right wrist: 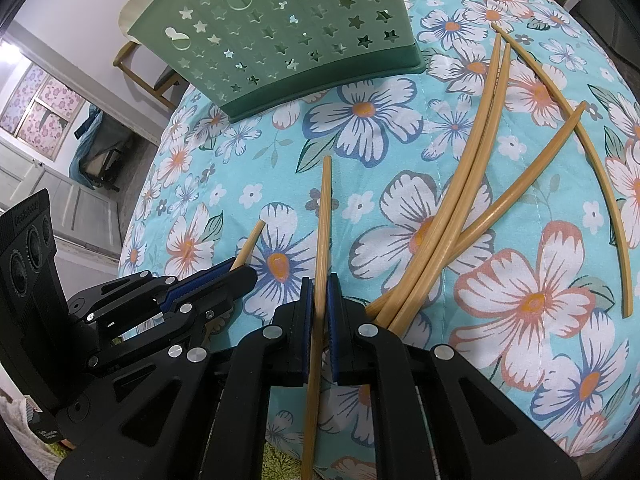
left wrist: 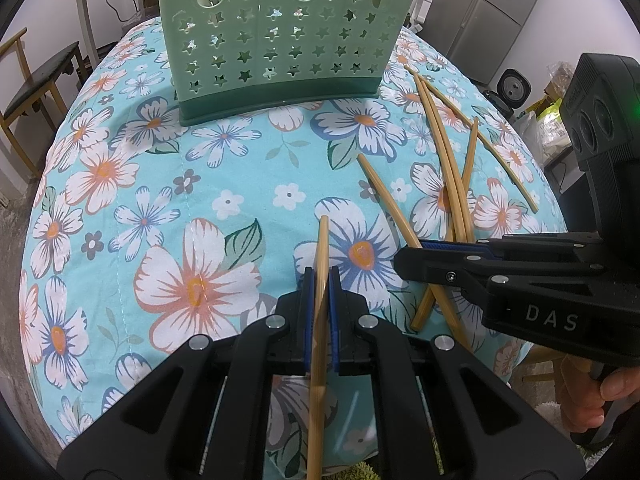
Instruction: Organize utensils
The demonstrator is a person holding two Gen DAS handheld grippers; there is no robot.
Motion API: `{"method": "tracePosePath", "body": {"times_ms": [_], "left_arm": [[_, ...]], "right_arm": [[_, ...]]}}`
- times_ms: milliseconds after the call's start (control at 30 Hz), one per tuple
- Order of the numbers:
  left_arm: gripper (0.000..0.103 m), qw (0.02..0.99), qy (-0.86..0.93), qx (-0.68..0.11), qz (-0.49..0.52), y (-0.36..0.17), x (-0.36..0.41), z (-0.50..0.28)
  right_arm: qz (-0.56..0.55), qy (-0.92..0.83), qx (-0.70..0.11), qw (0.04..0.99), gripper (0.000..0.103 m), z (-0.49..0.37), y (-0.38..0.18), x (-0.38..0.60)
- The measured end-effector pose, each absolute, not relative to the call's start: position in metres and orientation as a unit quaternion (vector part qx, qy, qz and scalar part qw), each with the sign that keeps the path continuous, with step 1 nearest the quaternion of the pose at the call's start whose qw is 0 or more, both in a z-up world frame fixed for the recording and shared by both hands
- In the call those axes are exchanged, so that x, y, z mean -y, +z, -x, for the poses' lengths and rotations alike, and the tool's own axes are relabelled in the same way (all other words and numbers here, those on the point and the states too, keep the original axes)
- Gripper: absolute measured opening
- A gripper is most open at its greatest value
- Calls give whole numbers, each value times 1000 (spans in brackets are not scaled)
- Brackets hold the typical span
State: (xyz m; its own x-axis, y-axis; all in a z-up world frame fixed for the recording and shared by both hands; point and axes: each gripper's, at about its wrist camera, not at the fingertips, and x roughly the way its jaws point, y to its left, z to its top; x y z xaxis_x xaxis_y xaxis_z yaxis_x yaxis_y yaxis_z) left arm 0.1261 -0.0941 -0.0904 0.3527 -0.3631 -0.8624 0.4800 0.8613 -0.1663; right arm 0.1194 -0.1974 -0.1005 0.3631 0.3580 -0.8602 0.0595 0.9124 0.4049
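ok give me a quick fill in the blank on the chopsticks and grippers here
1. Each hand-held gripper, left and right, is shut on one ____.
2. The loose chopsticks on the cloth number ____.
3. The green basket has ____-shaped holes.
4. The cloth is printed with ____.

Missing words: chopstick; four; star; flowers

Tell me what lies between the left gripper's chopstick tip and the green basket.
In the left wrist view, only bare flowered cloth lies between the held chopstick and the green basket. The loose chopsticks lie off to the right.
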Motion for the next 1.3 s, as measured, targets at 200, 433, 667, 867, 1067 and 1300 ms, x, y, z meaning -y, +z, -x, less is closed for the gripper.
{"method": "tracePosePath", "body": {"times_ms": [200,433,667,867,1067,1300], "left_arm": [[6,821,-256,-508,-52,-90,93,-127],[6,825,-257,-504,-17,-89,87,-137],[6,819,-269,-507,1,-94,90,-153],[7,808,-280,-519,7,-96,100,-164],[11,805,-283,-522,-4,-98,107,-174],[11,807,-274,-523,-16,-101,108,-176]], "right_arm": [[-195,95,-556,802,7,-120,-100,200],[-205,91,-549,805,7,-123,-97,207],[-211,90,-546,806,7,-133,-97,214],[-207,98,-551,802,8,-145,-99,216],[-202,100,-552,803,8,-162,-101,215],[-201,102,-553,802,8,-178,-104,213]]}}
